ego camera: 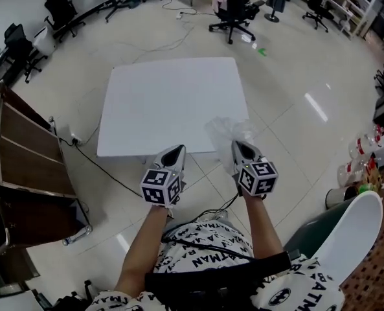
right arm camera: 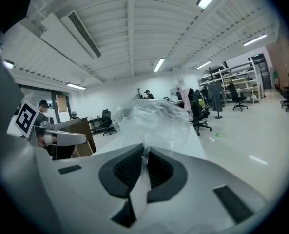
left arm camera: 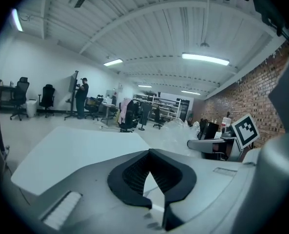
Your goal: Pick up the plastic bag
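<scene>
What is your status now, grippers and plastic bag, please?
Right gripper shut on plastic bag. Left gripper shut, empty. Bag bunched ahead of the jaws. Nothing in the way.

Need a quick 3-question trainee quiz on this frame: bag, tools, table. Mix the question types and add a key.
1. Fill in: the left tool has its jaws together with ____ between them.
2. Multiple choice: the plastic bag is gripped by A) the left tool, B) the right tool, C) both.
3. True or false: the plastic bag lies flat on the white table.

Key: 1 nothing. 2 B. 3 false; it is bunched up and pinched in the right tool's jaws.
</scene>
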`<state>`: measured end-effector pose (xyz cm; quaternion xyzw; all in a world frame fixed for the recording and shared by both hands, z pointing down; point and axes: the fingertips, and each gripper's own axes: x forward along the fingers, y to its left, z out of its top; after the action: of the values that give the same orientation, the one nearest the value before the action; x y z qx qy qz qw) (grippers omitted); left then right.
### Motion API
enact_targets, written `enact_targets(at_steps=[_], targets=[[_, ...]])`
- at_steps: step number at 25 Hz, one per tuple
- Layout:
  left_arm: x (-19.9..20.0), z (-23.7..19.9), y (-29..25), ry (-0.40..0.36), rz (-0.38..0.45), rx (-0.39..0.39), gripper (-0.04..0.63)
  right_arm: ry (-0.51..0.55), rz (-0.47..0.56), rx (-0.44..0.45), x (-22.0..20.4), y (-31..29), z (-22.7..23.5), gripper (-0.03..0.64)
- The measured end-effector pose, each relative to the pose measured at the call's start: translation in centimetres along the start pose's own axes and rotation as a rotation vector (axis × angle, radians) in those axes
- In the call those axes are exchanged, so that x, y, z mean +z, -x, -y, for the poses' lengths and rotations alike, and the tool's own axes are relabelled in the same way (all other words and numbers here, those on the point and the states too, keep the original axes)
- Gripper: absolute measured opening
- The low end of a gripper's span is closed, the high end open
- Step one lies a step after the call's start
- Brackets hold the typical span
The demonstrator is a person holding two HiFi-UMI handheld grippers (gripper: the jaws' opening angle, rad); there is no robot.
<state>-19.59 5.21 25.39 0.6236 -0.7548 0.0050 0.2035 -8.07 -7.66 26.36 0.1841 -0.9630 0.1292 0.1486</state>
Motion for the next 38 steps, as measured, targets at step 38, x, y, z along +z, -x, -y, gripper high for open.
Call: enact_targets(at_steps=[38], targets=[[0.1, -7.9, 4.8, 0.084, 0.006, 0.006, 0.003, 0.015, -0.012, 0.035, 1.0, -3.6, -10.7, 0.014]])
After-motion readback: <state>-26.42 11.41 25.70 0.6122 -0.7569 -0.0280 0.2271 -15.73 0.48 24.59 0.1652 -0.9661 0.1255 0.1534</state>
